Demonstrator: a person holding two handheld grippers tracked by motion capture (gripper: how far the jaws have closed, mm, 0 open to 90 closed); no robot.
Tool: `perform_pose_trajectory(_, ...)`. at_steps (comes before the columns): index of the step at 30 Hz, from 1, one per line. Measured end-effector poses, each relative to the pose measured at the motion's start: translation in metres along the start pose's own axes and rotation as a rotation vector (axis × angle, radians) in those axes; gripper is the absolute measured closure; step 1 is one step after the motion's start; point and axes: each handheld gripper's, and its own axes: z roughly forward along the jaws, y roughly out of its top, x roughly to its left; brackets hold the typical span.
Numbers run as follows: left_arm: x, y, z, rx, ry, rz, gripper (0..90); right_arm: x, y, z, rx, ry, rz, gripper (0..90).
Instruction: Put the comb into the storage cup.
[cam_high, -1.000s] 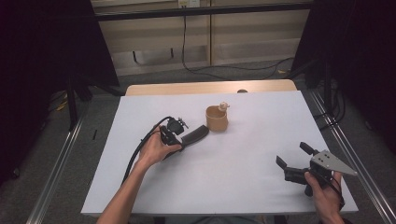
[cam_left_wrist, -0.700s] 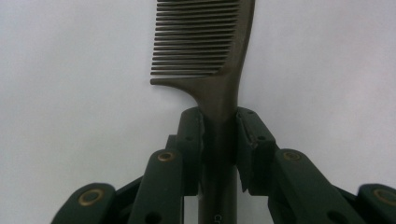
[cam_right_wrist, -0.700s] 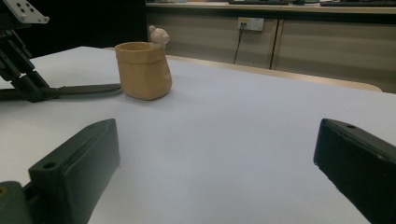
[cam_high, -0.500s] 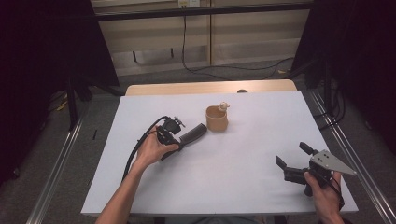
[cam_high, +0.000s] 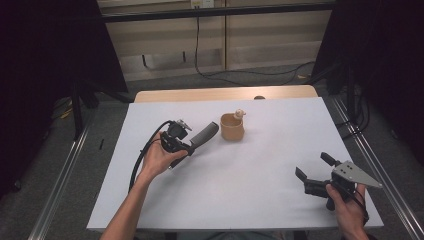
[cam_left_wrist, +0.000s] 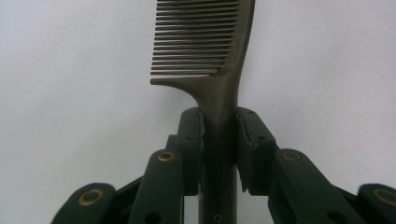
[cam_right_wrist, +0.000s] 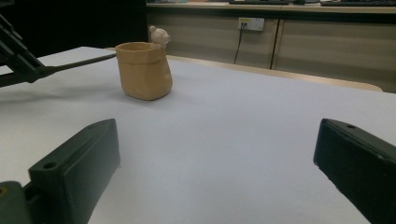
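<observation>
Two hands rest low on the white surface (cam_high: 260, 175): the left gripper (cam_high: 192, 145) pinches a comb (cam_left_wrist: 219, 70), maybe near the cup (cam_high: 232, 127); the right gripper (cam_high: 314, 170) is spread.

Bare forearms entering at the lower edge of the high view, left gripper (cam_high: 186, 145) black with a looping black cable, right gripper (cam_high: 314, 171) black, topped by a grey triangular plate, brass-ringed jaw screws.

Only the tan pot (cam_high: 232, 128) interrupts the open white table (cam_high: 260, 170).
</observation>
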Motion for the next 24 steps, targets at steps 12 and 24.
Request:
perform_pose_trajectory(12,0.003,-0.004,-0.013,-0.108,-0.010,-0.007,73.0,0.000,0.000,0.000,-0.004,0.005,0.000,0.0)
perform_pose_trajectory(24,-0.002,-0.003,-0.024,-0.263,-0.013,0.029,73.0,0.000,0.000,0.000,-0.007,0.006,0.002,0.0)
